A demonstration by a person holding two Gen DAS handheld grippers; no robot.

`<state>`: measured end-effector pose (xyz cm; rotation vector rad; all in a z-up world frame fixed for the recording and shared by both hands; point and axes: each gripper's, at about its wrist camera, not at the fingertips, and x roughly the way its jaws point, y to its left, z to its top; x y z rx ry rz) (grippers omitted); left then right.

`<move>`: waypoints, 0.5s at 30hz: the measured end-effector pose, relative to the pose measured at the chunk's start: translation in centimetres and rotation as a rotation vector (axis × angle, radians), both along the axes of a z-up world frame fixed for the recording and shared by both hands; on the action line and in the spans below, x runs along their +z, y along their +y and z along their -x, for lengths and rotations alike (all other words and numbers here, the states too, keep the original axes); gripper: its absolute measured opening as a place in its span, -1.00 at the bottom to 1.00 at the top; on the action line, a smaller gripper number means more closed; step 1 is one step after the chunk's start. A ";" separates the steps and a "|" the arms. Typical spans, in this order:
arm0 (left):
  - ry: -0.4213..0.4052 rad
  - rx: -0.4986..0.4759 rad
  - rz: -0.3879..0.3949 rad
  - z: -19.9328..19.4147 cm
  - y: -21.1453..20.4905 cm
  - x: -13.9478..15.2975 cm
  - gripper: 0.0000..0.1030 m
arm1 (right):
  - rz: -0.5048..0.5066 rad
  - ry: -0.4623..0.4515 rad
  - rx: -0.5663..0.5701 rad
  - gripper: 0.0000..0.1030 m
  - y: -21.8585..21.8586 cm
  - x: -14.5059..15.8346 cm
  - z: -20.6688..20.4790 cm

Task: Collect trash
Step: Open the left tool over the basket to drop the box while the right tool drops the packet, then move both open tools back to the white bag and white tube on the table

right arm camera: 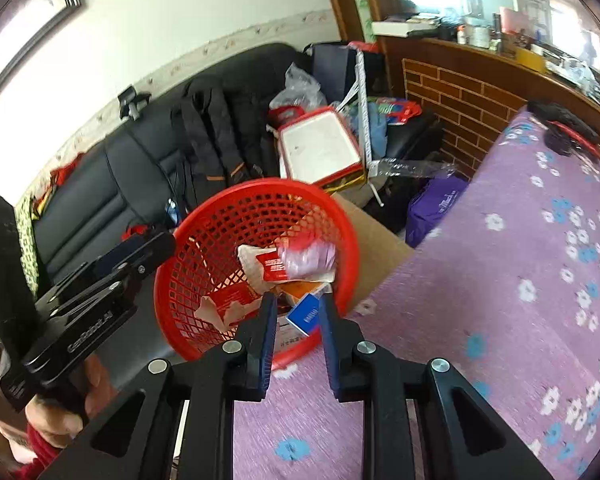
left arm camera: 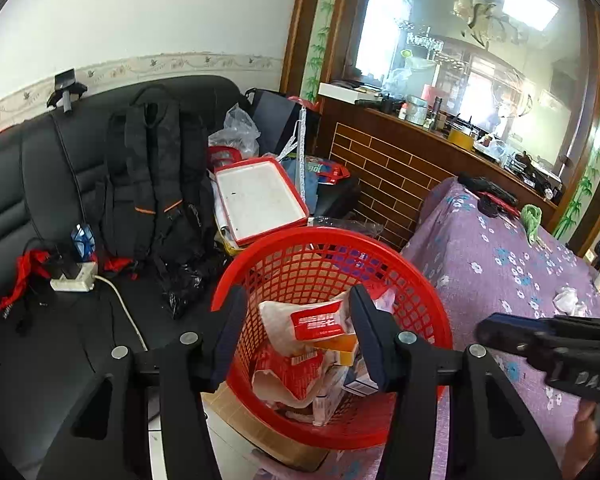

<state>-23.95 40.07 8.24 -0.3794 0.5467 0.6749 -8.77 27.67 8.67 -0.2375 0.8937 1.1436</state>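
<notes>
1. Your left gripper (left arm camera: 298, 334) hangs over the red basket (left arm camera: 420, 272) with its jaws spread wide and nothing between them; through the gap you look straight down onto the trash.
2. Your right gripper (right arm camera: 298, 312) points at the near rim of the same basket (right arm camera: 172, 264) from over the purple flowered cloth (right arm camera: 520, 240). Its jaws stand at a medium gap, and they grip nothing.
3. The basket is round, bright red plastic with an open lattice wall and a solid rim. It sits just beside the left edge of the cloth-covered table, on what looks like a brown cardboard box (right arm camera: 374, 226).
4. The trash inside is a loose heap: a torn white paper wrapper with a red label (left arm camera: 318, 322), crumpled red-and-white packaging (left arm camera: 292, 372), an orange carton (left arm camera: 342, 350) and a blue-and-white box (right arm camera: 306, 314) near the rim closest to you.
5. A crumpled white tissue (left arm camera: 568, 300) lies on the cloth at the right, well apart from the basket.
6. Beyond the basket, a black backpack (left arm camera: 156, 184) leans on the black sofa (left arm camera: 28, 200), and a white tray with a red border (left arm camera: 260, 200) rests to its right.
7. A white power strip (left arm camera: 74, 280) lies on the sofa seat at the left.
</notes>
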 end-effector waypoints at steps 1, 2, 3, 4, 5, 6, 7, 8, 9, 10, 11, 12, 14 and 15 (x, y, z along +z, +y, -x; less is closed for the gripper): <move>-0.007 -0.012 0.000 -0.1 -0.4 0.2 0.00 | -0.007 -0.007 -0.013 -0.55 -0.8 0.4 -0.1; -0.013 -0.024 -0.004 -0.2 -0.9 0.4 0.00 | -0.014 -0.012 -0.030 -0.55 -1.8 0.7 -0.3; -0.014 -0.036 -0.010 -0.4 -1.3 0.6 0.00 | -0.021 -0.012 -0.042 -0.55 -2.7 1.0 -0.5; -0.014 -0.050 -0.017 -0.7 -1.9 0.7 0.00 | -0.036 -0.010 -0.060 -0.55 -4.0 1.4 -0.8; -0.013 -0.066 -0.023 -1.1 -2.5 1.0 0.00 | -0.048 -0.011 -0.080 -0.54 -5.3 1.8 -1.0; -0.012 -0.088 -0.026 -1.6 -3.3 1.2 0.00 | -0.057 -0.013 -0.106 -0.53 -6.7 2.2 -1.4; -0.013 -0.114 -0.030 -2.2 -4.2 1.4 0.00 | -0.061 -0.013 -0.127 -0.52 -7.9 2.5 -1.6; -0.013 -0.140 -0.038 -2.8 -5.3 1.7 0.00 | -0.067 -0.011 -0.150 -0.52 -9.3 2.7 -1.9; -0.010 -0.159 -0.046 -3.3 -6.2 1.9 0.00 | -0.074 -0.011 -0.173 -0.52 -11.0 3.0 -2.3; -0.006 -0.183 -0.053 -4.0 -7.3 2.0 0.00 | -0.079 -0.016 -0.191 -0.51 -12.1 3.2 -2.6; -0.002 -0.212 -0.056 -4.8 -8.5 2.1 0.00 | -0.085 -0.026 -0.220 -0.49 -13.9 3.5 -2.9; 0.002 -0.235 -0.059 -5.5 -9.5 2.2 0.00 | -0.091 -0.034 -0.253 -0.47 -15.5 3.8 -3.3; 0.013 -0.289 -0.065 -7.0 -12.0 2.4 0.00 | -0.103 -0.035 -0.306 -0.43 -18.4 4.0 -4.1; 0.016 -0.310 -0.067 -7.4 -13.0 2.4 0.00 | -0.109 -0.034 -0.338 -0.43 -20.1 4.1 -4.5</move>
